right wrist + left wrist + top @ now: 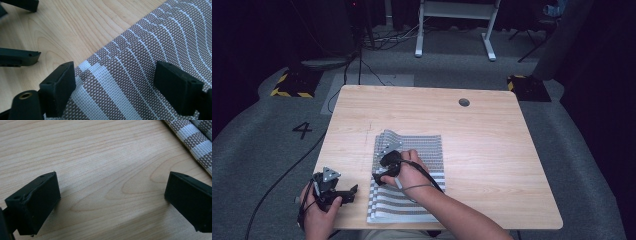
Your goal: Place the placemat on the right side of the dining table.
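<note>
Brown-and-white striped woven mats point(409, 175) on a light wood-grain table point(492, 145), black claws point(115, 87)

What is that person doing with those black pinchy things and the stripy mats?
A person holds a gripper in each hand at a wooden table. The right gripper hangs open over the left edge of a stack of striped woven placemats, gripping nothing yet. The left gripper is open too, over bare wood just beside the mats. It looks like a mat is about to be picked up.
</note>
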Action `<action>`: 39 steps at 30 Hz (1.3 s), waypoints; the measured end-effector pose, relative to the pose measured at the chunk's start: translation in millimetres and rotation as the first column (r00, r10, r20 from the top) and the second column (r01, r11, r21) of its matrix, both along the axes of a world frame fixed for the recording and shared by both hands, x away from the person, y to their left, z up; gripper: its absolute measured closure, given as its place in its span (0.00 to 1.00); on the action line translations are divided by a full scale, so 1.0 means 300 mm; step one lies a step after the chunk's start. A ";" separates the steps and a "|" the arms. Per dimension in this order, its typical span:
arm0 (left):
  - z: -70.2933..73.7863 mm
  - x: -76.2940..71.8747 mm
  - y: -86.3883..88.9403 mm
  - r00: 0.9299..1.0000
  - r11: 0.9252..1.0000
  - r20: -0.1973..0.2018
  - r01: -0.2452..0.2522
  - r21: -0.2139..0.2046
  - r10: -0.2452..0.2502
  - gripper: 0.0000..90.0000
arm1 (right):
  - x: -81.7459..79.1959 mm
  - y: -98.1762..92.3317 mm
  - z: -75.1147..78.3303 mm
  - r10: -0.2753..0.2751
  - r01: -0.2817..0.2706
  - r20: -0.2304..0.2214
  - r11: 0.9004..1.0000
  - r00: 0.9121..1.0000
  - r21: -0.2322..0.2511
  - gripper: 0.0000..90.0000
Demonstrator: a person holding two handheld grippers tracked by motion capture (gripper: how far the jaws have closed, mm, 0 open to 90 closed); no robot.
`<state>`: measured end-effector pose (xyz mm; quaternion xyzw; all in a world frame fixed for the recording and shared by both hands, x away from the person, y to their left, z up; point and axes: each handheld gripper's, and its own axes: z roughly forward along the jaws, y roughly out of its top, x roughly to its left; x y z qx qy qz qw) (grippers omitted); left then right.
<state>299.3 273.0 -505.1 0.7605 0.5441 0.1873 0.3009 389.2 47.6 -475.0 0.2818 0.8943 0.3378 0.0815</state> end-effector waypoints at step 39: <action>0.000 0.005 -0.004 1.000 1.000 0.001 -0.003 0.007 0.003 0.00 | 0.005 -0.109 0.099 0.184 -0.182 -0.078 0.983 0.980 0.031 0.97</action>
